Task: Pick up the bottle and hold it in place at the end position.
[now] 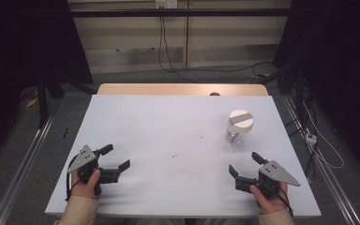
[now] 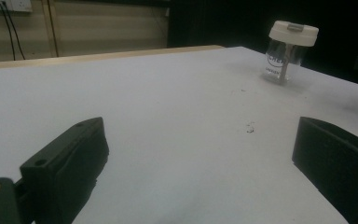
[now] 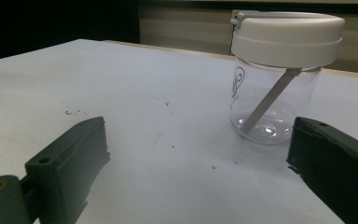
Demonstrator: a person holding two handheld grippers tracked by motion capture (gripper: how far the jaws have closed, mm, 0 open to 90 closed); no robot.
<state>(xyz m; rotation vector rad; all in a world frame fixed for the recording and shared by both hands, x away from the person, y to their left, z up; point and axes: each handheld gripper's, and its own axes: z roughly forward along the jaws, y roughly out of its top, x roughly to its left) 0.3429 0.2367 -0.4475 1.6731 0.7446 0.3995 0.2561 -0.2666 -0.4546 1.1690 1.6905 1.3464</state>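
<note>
A clear plastic jar (image 1: 239, 127) with a white screw lid stands upright on the white table top (image 1: 168, 122), right of centre. Inside it a flat strip leans against the wall. The jar (image 2: 289, 51) is far off in the left gripper view and close in the right gripper view, jar (image 3: 279, 79). My left gripper (image 1: 117, 157) rests low at the front left, open, with nothing between its fingers. My right gripper (image 1: 245, 164) sits at the front right, a short way in front of the jar, open and empty too.
Small dark specks (image 1: 176, 154) mark the middle of the table. A wooden strip (image 1: 183, 89) runs along the far edge. Cables (image 1: 318, 140) and a plug block lie on the floor to the right, and metal rails (image 1: 23, 164) flank the table.
</note>
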